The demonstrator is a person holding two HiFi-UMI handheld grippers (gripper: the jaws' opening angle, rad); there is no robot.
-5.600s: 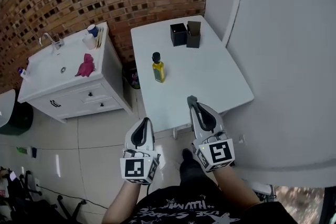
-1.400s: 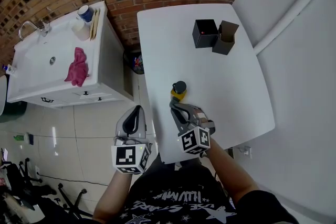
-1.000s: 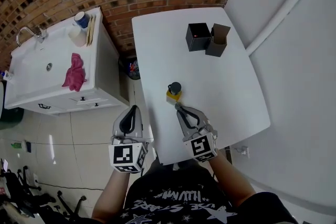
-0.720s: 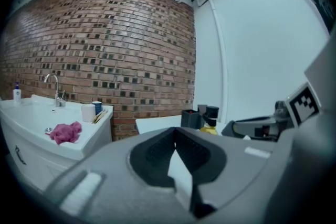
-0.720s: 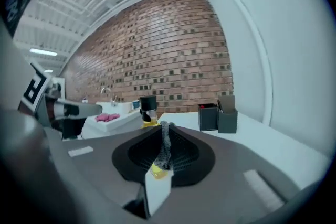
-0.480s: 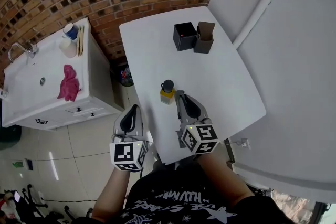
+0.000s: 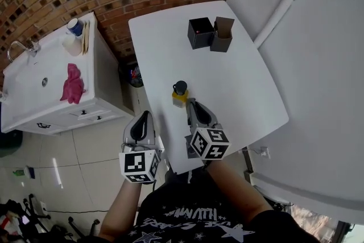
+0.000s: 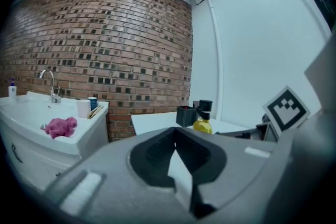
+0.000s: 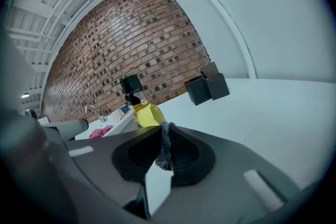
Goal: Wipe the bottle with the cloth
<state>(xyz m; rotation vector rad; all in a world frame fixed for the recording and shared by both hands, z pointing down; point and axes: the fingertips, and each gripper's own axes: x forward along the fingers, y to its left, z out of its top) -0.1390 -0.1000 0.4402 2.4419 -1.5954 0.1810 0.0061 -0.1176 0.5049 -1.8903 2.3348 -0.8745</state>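
A yellow bottle [image 7: 180,94] with a black cap stands upright on the white table [image 7: 239,82], towards its near left side. My right gripper [image 7: 190,103] is shut with nothing in it, its tips just in front of the bottle [image 9: 140,110] and a little to its right. Off the table's left edge, over the floor, my left gripper [image 7: 144,115] is also shut and holds nothing. The pink cloth [image 7: 71,83] lies crumpled on the white sink counter [image 7: 40,94] far to the left, also seen in the left gripper view as the cloth [image 8: 60,127], with the bottle [image 8: 202,120] at the right.
A black box [image 7: 201,33] and a brown box [image 7: 223,34] stand at the table's far side. On the counter are a faucet [image 7: 20,47] and cups [image 7: 73,37] near the brick wall. A white wall runs along the right.
The right gripper's jaws, spread close to the bottle a second ago, have come together and sit just short of it. The left gripper has hardly moved. The cloth has stayed on the counter.
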